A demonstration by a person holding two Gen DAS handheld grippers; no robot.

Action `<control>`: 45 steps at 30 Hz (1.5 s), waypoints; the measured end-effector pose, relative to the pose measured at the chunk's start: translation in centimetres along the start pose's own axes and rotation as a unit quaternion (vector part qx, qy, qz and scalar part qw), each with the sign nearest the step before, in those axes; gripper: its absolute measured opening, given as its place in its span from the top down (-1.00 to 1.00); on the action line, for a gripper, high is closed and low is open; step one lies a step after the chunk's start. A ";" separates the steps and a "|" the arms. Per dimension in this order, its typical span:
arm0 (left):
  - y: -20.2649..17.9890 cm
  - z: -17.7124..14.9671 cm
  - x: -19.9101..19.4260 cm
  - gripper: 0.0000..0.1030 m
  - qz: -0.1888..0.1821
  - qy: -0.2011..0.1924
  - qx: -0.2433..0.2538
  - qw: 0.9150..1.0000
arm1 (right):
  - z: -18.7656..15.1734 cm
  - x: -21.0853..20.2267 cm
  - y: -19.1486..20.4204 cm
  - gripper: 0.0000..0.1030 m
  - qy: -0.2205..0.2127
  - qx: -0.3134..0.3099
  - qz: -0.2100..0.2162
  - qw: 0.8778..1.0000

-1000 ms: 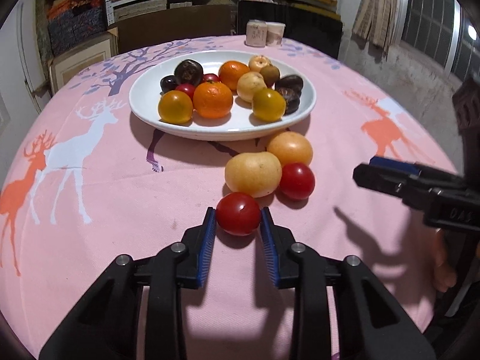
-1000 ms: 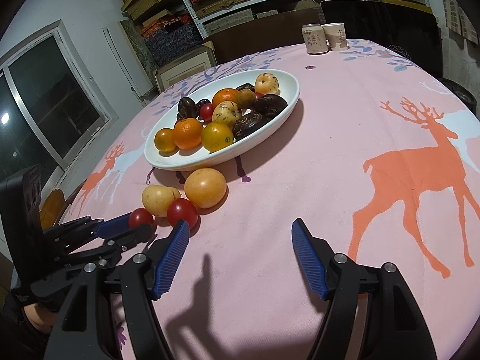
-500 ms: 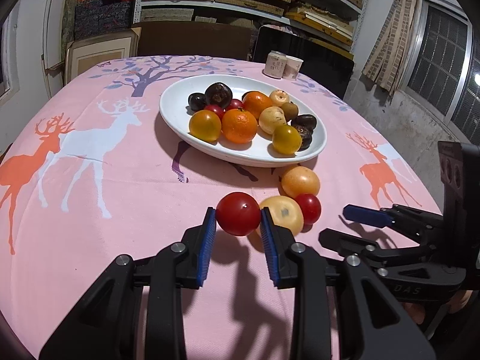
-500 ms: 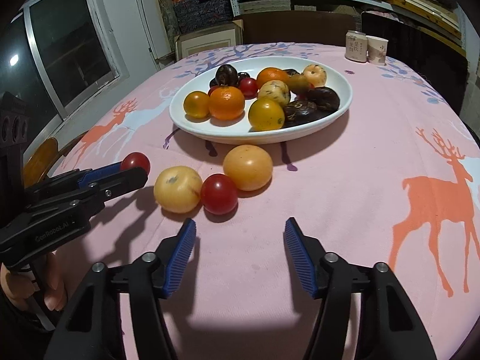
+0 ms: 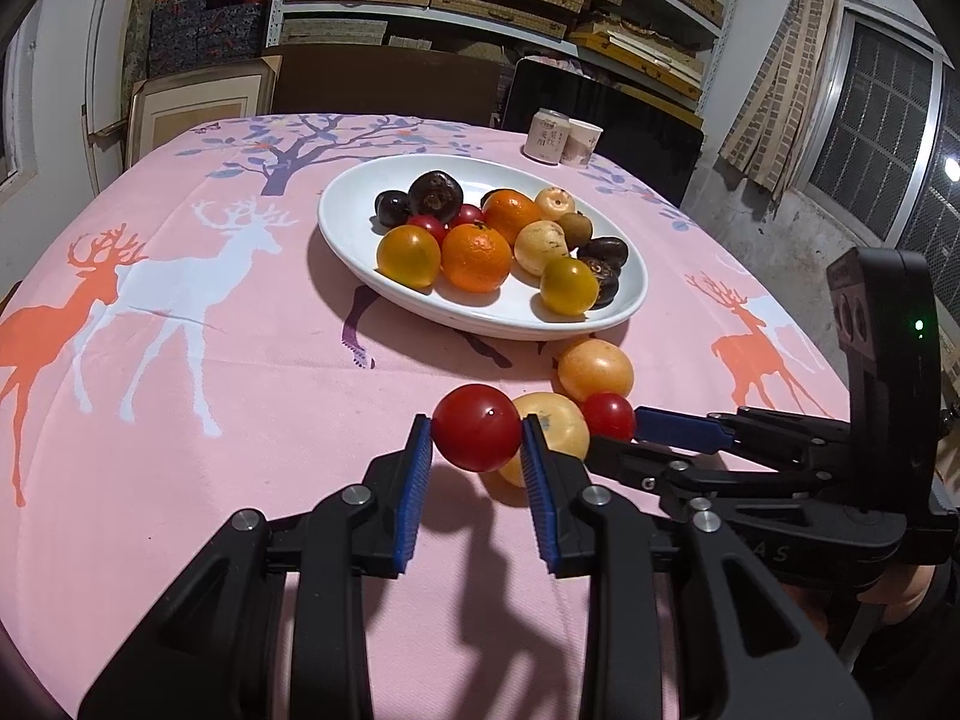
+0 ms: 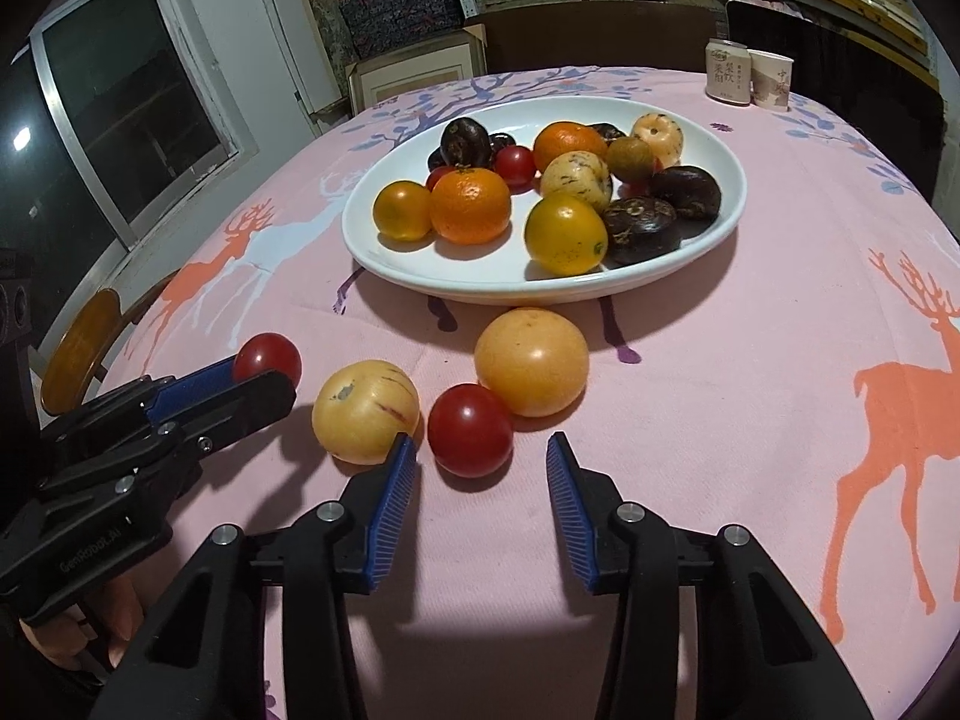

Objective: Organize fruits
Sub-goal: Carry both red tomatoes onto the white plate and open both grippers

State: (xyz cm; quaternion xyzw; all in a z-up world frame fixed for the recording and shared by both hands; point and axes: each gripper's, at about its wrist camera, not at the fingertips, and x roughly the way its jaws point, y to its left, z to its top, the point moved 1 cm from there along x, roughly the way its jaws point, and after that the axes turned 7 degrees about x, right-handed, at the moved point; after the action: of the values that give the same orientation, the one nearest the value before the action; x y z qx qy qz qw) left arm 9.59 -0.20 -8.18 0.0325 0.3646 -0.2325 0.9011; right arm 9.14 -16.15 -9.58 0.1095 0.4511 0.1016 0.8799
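My left gripper (image 5: pixel 476 441) is shut on a red cherry tomato (image 5: pixel 476 427) and holds it just above the pink cloth; the same tomato (image 6: pixel 267 357) shows at the left of the right wrist view. My right gripper (image 6: pixel 480 450) points down at a second red tomato (image 6: pixel 470 438). Its jaws are closing, with the tomato at their mouth and neither pad touching it. A pale yellow fruit (image 6: pixel 365 411) and an orange-yellow fruit (image 6: pixel 531 363) lie beside that tomato. Behind them, the white oval plate (image 6: pixel 480 285) holds several oranges, yellow, red and dark fruits.
A can (image 6: pixel 727 79) and a paper cup (image 6: pixel 771 79) stand at the table's far edge. A wooden chair back (image 6: pixel 78 348) rises at the left edge. Shelves and boxes fill the wall beyond. Bare pink cloth lies right of the plate.
The left gripper has lifted its tomato off the cloth and tilted up. The right gripper has swung left to the loose red tomato and its jaws have narrowed.
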 end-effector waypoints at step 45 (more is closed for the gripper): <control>0.0 -0.1 -0.6 0.43 0.009 -0.014 0.004 1.000 | -2.2 -5.0 -3.1 0.45 -0.045 0.048 0.005 0.998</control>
State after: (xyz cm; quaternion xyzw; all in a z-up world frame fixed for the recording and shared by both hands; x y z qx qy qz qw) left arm 9.14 0.06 -7.80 0.0359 0.3512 -0.2259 0.9079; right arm 4.72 -20.32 -7.87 0.1586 0.4153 0.0791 0.8922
